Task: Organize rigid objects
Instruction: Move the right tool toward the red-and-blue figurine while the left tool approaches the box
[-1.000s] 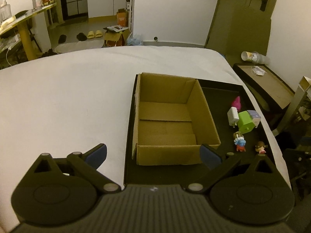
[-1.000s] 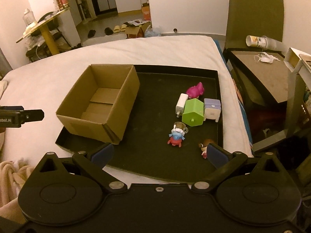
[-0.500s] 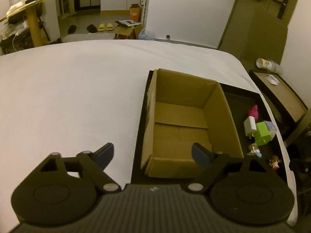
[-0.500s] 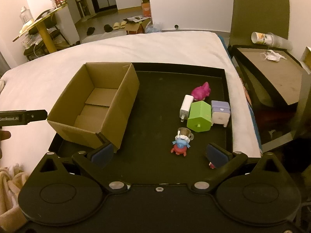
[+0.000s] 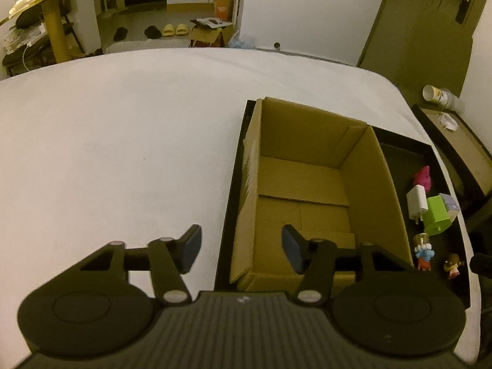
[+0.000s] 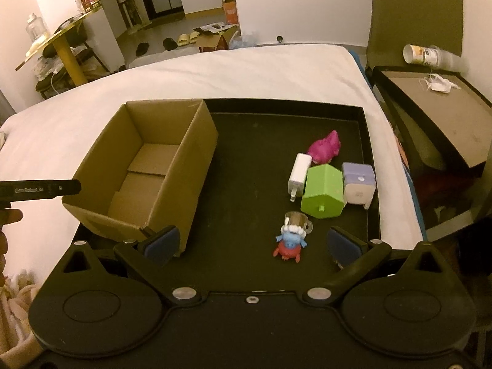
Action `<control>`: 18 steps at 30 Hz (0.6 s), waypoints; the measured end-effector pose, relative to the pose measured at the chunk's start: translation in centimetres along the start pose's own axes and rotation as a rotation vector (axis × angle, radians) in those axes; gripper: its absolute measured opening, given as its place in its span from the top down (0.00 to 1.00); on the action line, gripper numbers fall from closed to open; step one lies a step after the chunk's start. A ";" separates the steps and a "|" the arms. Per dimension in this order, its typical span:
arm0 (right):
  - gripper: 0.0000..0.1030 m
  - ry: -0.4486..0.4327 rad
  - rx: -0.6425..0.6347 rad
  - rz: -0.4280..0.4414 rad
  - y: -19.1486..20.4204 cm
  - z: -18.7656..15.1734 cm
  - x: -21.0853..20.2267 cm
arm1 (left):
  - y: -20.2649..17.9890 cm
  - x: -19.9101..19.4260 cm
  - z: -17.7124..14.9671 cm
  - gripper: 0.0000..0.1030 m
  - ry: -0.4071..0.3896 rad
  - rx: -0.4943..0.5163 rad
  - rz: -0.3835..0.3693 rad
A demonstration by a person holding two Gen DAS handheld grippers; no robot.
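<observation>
An open, empty cardboard box (image 5: 307, 190) stands at the left end of a black tray (image 6: 286, 103). My left gripper (image 5: 241, 247) hangs over the box's near left corner. Its jaws are closing with the left wall between them, and the pads stand clear of the cardboard. On the tray's right side lie a pink toy (image 6: 324, 150), a white charger (image 6: 298, 173), a green house (image 6: 323, 195) and a lavender box (image 6: 358, 183). A blue and red figurine (image 6: 290, 240) stands between the fingers of my open right gripper (image 6: 252, 246). A small doll (image 5: 452, 264) sits by the tray's near right corner.
The tray rests on a white bed (image 5: 123, 153). A dark bedside table (image 6: 436, 107) with a tipped paper cup (image 6: 427, 55) stands to the right. A towel (image 6: 15, 292) lies at the lower left. One finger of the left gripper (image 6: 40, 189) and a hand (image 6: 9, 215) show beside the box.
The left gripper's jaws have narrowed, and it has shifted left and down to straddle the box's left wall. The right gripper has sunk closer to the toys.
</observation>
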State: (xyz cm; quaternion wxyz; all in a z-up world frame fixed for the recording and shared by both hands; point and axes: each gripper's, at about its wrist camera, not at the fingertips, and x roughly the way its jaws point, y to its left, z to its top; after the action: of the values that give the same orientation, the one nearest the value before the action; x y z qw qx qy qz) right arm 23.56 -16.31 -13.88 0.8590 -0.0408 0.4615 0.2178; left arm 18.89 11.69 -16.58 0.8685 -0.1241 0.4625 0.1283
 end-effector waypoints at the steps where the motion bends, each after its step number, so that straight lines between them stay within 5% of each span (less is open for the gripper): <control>1: 0.00 -0.002 0.003 0.004 0.0 0.0 0.0 | -0.1 0.1 0.1 0.52 0.005 0.005 -0.001; 11: 0.00 0.015 0.024 0.015 -0.5 -0.7 0.6 | -0.5 2.1 0.5 0.87 0.053 0.026 -0.002; 18: 0.00 0.006 0.051 0.015 -1.2 -0.9 0.5 | -0.5 1.9 0.1 0.91 0.047 0.030 -0.010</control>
State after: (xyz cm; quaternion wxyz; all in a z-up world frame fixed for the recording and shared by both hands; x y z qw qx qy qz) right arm 23.57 -17.48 -14.94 0.8567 -0.0162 0.4699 0.2122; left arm 20.15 11.45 -18.04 0.8597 -0.1165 0.4840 0.1138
